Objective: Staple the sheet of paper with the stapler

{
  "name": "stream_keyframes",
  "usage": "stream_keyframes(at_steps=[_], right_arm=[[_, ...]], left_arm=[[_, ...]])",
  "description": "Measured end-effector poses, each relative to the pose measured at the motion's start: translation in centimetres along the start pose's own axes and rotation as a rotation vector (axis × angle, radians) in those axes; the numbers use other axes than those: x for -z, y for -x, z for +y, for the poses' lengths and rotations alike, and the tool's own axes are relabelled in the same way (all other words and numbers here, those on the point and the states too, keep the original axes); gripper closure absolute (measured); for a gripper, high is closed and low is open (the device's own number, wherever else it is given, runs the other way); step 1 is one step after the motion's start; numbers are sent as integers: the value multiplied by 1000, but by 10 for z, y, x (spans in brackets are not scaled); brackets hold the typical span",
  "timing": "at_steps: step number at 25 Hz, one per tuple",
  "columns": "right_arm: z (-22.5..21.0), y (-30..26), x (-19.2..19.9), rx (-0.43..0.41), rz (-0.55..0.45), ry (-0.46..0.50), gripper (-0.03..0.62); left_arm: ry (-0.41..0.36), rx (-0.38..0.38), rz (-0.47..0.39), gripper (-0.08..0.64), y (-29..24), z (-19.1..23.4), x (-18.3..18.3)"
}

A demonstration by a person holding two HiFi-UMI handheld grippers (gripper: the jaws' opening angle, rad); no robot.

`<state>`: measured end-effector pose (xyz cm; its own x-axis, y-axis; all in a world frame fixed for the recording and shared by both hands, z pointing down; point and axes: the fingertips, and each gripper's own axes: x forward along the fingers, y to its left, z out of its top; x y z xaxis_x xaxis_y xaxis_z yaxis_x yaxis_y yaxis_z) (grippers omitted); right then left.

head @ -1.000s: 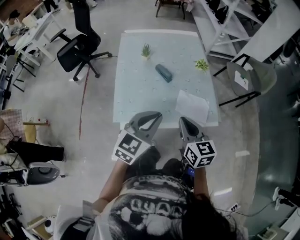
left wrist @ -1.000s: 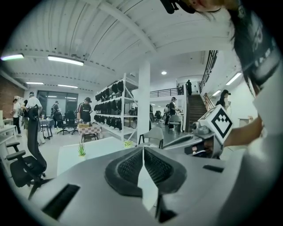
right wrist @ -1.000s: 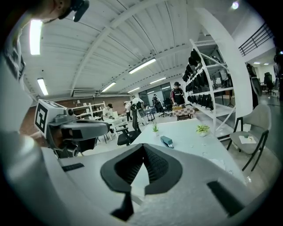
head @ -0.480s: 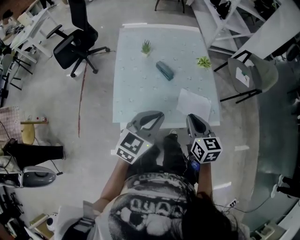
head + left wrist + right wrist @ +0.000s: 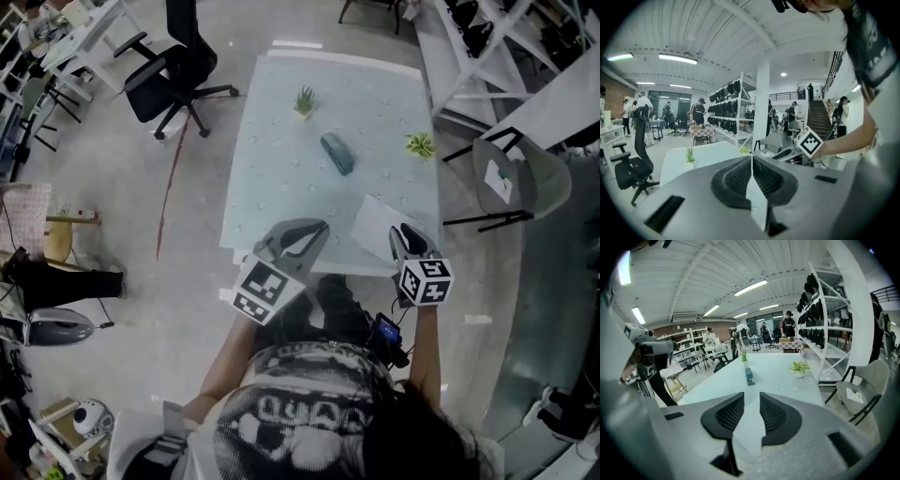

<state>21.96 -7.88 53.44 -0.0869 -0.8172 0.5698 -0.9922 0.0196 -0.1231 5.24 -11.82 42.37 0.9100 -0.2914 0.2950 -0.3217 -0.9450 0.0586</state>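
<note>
Head view: left gripper sits lower centre at the near edge of the table, pointing up-right and tilted slightly down. Right gripper is lower right, pitched down more steeply, with its tip over the near edge of the sheet of paper.

Left gripper view: the left gripper's pads are pressed together along a thin seam, with nothing between them.

Right gripper view: the right gripper's jaws are partly spread and have just been opening. Pale sheet and tabletop show through the gap, and the pads are not pinching anything.

The sheet is white, lies flat and skewed at the table's near right corner. The stapler is dark teal, lying mid-table, upper centre of frame, well apart from the sheet. It sits between two potted plants at the far side.
</note>
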Motion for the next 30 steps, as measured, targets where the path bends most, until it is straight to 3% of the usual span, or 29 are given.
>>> stream_keyframes(at_steps=[9,13,17,22,23,30], right_arm=[[-100,-63,78,-72,364,235,423],[-119,-73,105,-128,469,268,417],[-123,-74,109,-156,449,267,427],[-119,-76,108,-161,424,280,517],[-118,-77,108,-162,419,263,575],[-104,-83,100,-190,390,46,586]], left_arm=[[32,-117,40,552,-42,15,-5],[45,-160,59,552,-60,15,-5],[56,-201,80,554,-73,13,-1],[72,-245,107,554,-77,11,7],[76,-251,111,552,-78,11,8],[78,-279,124,554,-65,15,11]])
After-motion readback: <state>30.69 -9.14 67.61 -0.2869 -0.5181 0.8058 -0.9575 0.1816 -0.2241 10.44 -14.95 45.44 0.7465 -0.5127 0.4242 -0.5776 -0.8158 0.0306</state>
